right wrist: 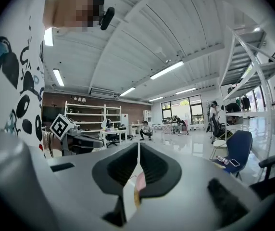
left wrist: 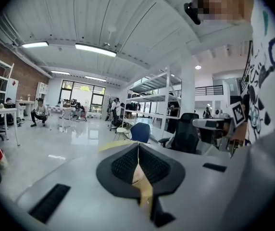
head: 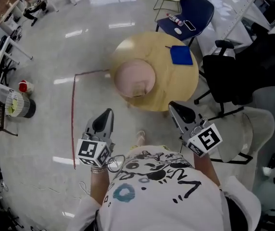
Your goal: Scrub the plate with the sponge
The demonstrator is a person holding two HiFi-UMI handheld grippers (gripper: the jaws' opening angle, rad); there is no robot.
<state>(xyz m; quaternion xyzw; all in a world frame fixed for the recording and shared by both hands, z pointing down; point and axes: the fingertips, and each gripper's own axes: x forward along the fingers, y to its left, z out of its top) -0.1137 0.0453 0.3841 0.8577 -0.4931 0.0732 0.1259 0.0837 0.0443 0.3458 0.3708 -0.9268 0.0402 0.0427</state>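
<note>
A pink plate (head: pixel 134 78) lies on the near left part of a round wooden table (head: pixel 176 88). A blue sponge (head: pixel 181 55) lies flat on the table's far right side, apart from the plate. My left gripper (head: pixel 109 112) is held over the floor short of the table, jaws shut with nothing in them. My right gripper (head: pixel 172 105) hovers by the table's near edge, also shut and empty. Both gripper views look out level across the room. In each the jaws meet in a thin line, left gripper (left wrist: pixel 138 150) and right gripper (right wrist: pixel 138 150). Neither shows the plate or the sponge.
A blue chair (head: pixel 195 8) with a bottle and a phone stands behind the table. A black office chair (head: pixel 253 66) and a pale chair (head: pixel 255 129) stand to the right. A red cord (head: pixel 73 124) runs over the floor at left, near a basket (head: pixel 19 105).
</note>
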